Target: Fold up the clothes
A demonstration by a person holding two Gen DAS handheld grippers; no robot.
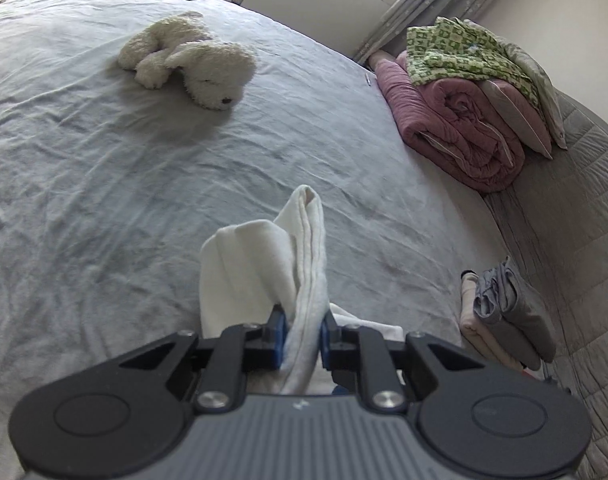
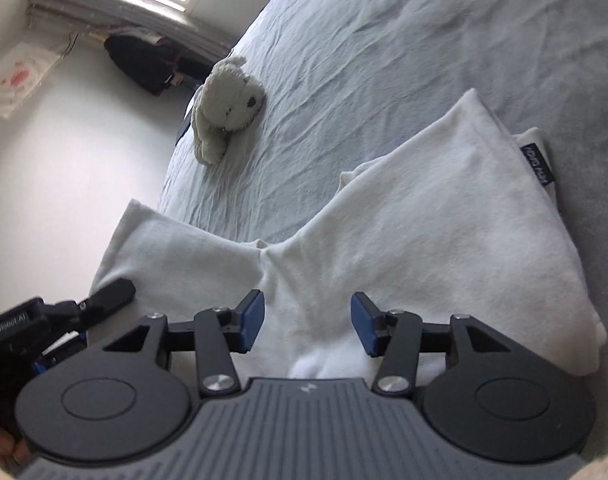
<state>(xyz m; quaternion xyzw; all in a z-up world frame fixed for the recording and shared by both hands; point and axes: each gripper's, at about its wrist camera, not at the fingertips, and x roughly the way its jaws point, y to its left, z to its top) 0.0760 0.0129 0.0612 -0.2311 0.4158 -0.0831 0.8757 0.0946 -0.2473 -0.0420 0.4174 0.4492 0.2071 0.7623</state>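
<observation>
White garment (image 2: 424, 216) bunched, creased (left claw (image 1: 302, 338) pinching fold).

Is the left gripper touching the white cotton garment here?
Touching. The left wrist view shows the left gripper with both blue pads pressed against a bunched fold of the white cotton garment, no gap either side.

**Bed and what lies on it**

A bed (image 1: 104, 200) with a wrinkled grey sheet carries a white plush dog (image 1: 188, 60), a white garment (image 2: 444, 220), a rolled pink quilt (image 1: 444, 120) and folded clothes (image 1: 504, 312) near its edge.
</observation>
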